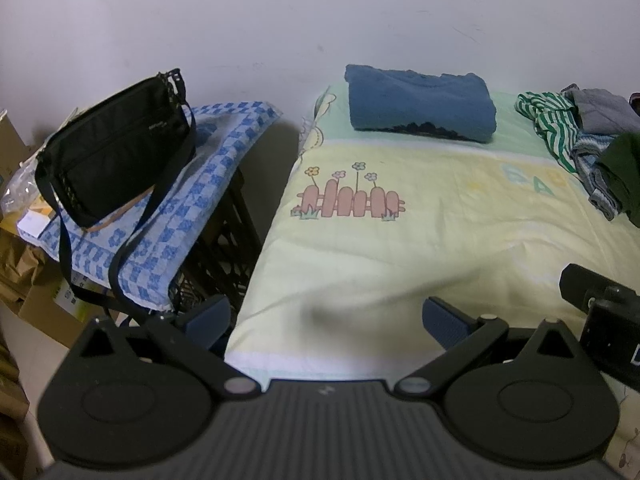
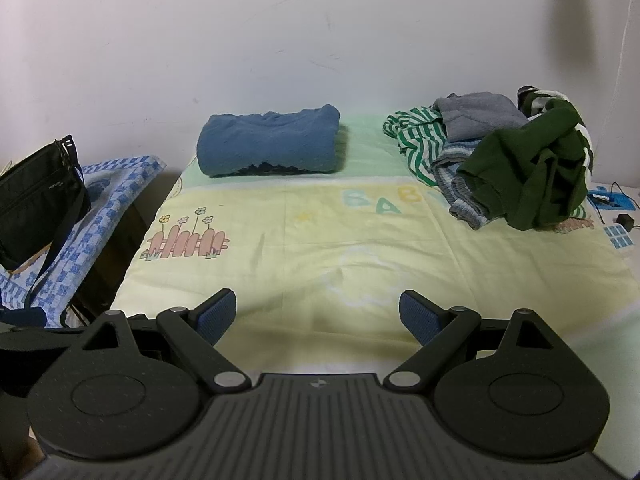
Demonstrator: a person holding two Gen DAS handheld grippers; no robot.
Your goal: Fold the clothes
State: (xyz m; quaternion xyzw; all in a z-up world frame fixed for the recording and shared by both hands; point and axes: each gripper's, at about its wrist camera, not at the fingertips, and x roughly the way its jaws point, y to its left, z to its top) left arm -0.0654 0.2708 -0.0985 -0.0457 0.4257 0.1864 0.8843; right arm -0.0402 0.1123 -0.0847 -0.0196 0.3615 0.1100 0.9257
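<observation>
A folded blue garment lies at the far side of the yellow-green bed sheet, near the wall. A heap of unfolded clothes sits at the far right: a green-and-white striped piece, a grey one and a dark green one on top. My left gripper is open over the sheet's near left edge, nothing between its fingers. My right gripper is open over the near middle of the sheet, also holding nothing.
A black shoulder bag rests on a blue-checked cloth over a dark crate left of the bed. Cardboard boxes stand further left. Small devices and a cable lie right of the clothes heap.
</observation>
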